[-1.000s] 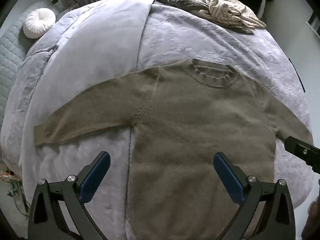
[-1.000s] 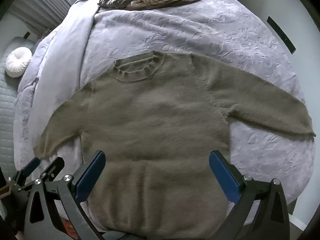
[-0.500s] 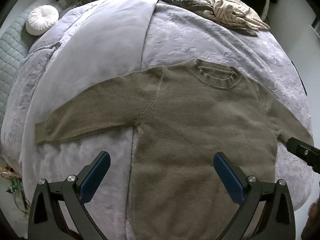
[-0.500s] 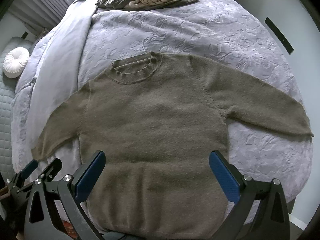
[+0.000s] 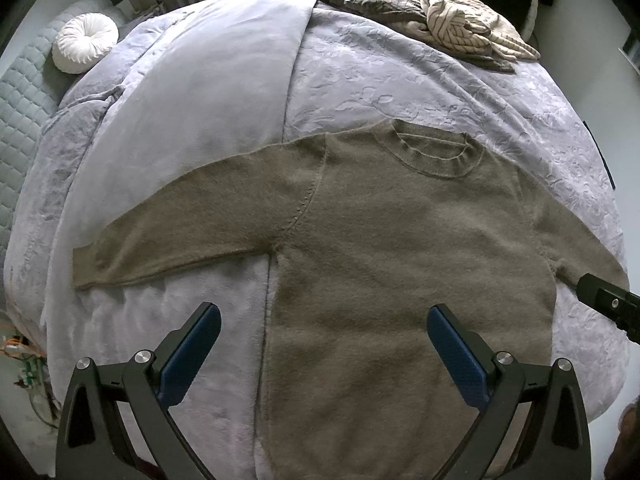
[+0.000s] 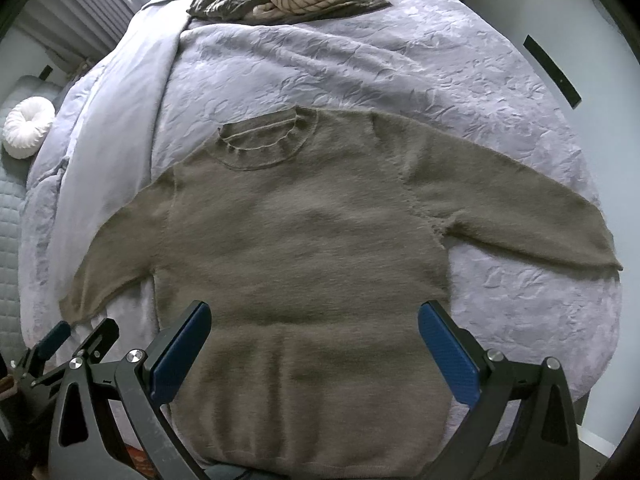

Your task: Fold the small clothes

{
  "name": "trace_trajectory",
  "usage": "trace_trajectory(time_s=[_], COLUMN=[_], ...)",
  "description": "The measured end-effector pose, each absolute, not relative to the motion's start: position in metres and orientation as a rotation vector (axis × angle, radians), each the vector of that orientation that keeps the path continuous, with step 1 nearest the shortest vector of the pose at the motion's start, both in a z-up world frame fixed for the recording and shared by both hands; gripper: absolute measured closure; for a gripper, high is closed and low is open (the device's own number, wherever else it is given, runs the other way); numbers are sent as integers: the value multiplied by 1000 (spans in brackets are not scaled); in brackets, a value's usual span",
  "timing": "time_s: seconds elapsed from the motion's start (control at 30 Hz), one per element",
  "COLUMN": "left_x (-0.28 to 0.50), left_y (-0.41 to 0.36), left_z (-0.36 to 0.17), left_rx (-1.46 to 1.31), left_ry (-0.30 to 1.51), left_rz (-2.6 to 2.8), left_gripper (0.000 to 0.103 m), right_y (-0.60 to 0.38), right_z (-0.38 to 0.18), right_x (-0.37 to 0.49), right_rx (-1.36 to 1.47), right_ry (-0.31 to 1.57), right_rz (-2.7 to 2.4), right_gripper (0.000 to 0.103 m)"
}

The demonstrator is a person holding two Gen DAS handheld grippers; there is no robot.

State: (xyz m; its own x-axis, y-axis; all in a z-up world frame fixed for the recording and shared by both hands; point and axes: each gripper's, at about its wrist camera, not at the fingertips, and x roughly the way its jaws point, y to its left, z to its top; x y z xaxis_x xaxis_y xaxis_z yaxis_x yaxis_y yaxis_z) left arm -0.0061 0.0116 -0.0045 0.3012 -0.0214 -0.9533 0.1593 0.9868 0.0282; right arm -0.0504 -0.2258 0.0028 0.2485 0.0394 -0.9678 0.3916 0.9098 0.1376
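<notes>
Since the olive sweater [image 5: 384, 264] is already lying flat, front up, on the lavender bedspread [image 5: 400, 80] with both sleeves spread out, I figure the first fold is a sleeve. Both my tongs are spread wide and holding nothing: left gripper [image 5: 324, 344] hangs over the hem's left side, right gripper [image 6: 314, 340] over the lower body. I'd pinch the left cuff [image 5: 86, 266] right at the edge, lift only a little, and lay it across the chest so the knit doesn't stretch or bunch.
</notes>
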Motion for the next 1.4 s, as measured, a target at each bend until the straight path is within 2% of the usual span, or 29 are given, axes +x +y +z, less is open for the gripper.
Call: trace_trajectory(time_s=[1.4], left_x=[-16], left_y=[16], left_z=[-2], left_rx=[131], left_ry=[1260], left_rz=[-113], left_gripper=[0], right_y=[-226], right_z=[7], right_x=[-59], right_rx=[369], right_ry=[1312], right_rz=[-264], right_gripper=[0])
